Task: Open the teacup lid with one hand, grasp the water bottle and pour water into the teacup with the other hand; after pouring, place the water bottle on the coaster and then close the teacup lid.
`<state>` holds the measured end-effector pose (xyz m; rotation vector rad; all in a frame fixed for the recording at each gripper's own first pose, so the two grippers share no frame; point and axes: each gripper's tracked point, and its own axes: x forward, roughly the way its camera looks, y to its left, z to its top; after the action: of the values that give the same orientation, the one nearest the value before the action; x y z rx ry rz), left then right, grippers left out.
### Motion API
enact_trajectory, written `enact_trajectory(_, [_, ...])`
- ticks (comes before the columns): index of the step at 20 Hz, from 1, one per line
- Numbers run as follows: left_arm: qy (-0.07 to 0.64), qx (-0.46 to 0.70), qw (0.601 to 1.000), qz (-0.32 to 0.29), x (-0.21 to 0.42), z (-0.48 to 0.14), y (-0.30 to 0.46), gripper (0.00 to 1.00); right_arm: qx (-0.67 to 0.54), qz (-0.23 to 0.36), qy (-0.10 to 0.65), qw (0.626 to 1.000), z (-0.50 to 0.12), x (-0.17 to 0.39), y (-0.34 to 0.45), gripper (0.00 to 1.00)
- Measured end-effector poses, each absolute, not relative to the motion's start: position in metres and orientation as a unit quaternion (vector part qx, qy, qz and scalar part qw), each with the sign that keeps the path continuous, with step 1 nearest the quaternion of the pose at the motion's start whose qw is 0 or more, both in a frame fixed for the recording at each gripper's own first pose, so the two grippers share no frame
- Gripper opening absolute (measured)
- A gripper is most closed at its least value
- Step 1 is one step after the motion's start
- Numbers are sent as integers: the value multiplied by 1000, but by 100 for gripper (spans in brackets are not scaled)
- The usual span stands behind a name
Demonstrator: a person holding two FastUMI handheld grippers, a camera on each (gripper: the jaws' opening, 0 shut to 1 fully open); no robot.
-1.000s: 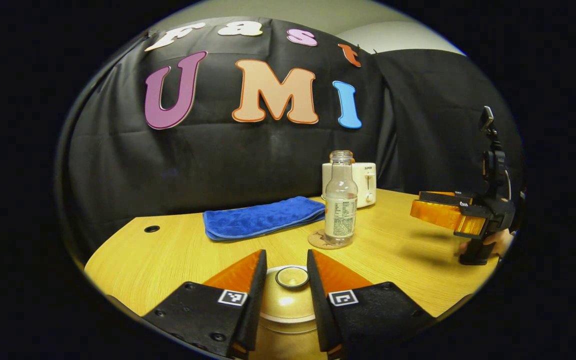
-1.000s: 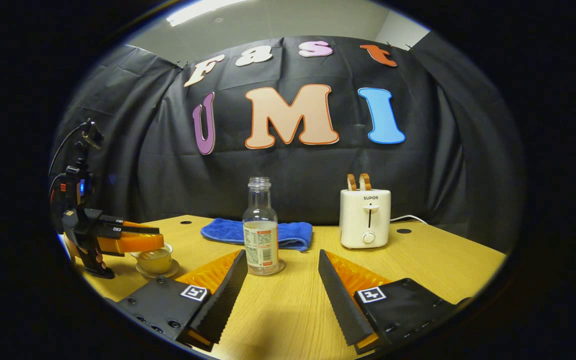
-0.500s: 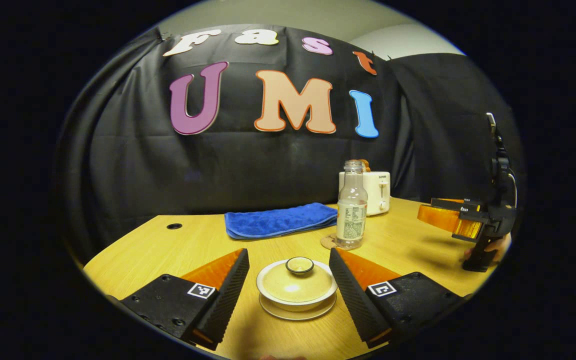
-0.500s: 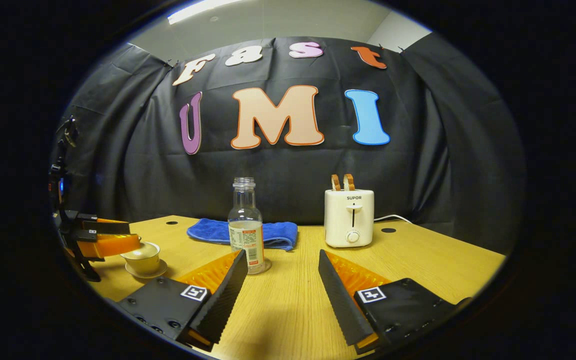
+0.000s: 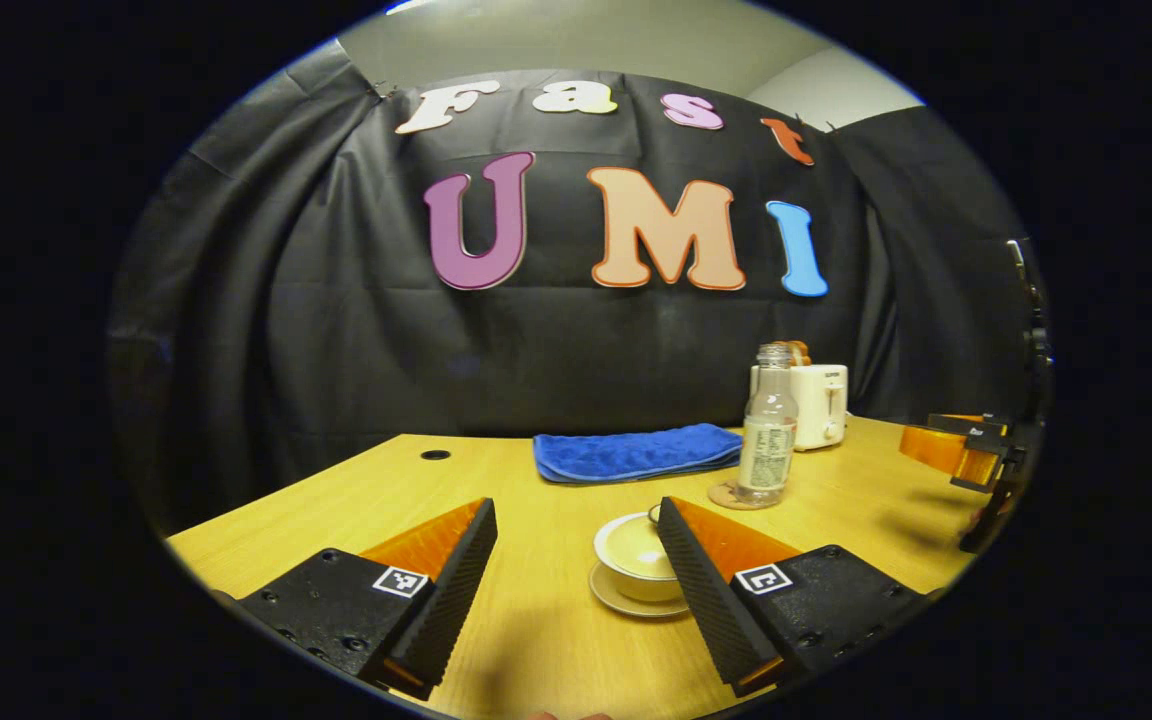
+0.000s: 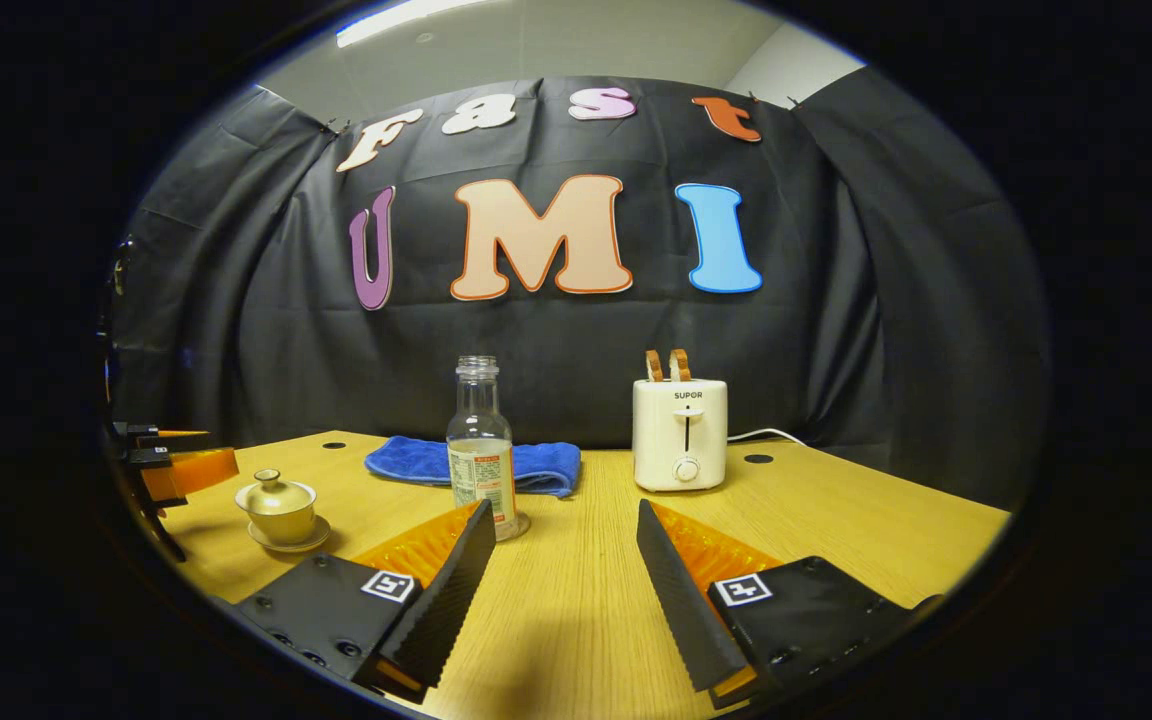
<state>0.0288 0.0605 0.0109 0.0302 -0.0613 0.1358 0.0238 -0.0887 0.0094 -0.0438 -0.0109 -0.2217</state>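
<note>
Both hand-held grippers stood apart and empty: the left hand-held gripper (image 5: 576, 520) had the lidded teacup (image 5: 636, 560) just inside its right finger, and the right hand-held gripper (image 6: 561, 520) had the water bottle (image 6: 481, 450) on its coaster (image 5: 726, 495) just beyond its left finger, on the tabletop (image 6: 836, 520).

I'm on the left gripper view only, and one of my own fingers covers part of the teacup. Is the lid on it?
Observer: Yes. In the right gripper view the lid sits on the teacup, knob up, with nothing gripping it.
Operator: Is the right gripper holding the bottle?
Observer: No. The right gripper has its jaws open and empty. The water bottle stands upright on the coaster, beyond its left finger.
Operator: Anything in the toaster?
Observer: Two slices stick up from the toaster.
</note>
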Motion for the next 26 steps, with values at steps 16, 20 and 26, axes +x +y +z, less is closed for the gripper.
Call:
enact_trajectory(16, [-33,14,995,96,26,11,68,95,-23,-134,-7,991,9,18,-98,85])
enact_trajectory(20, [-33,14,995,96,24,10,69,95,-23,-134,-7,991,9,19,-98,92])
enact_trajectory(26, [-33,14,995,94,26,9,68,99,-23,-134,-7,991,9,19,-98,85])
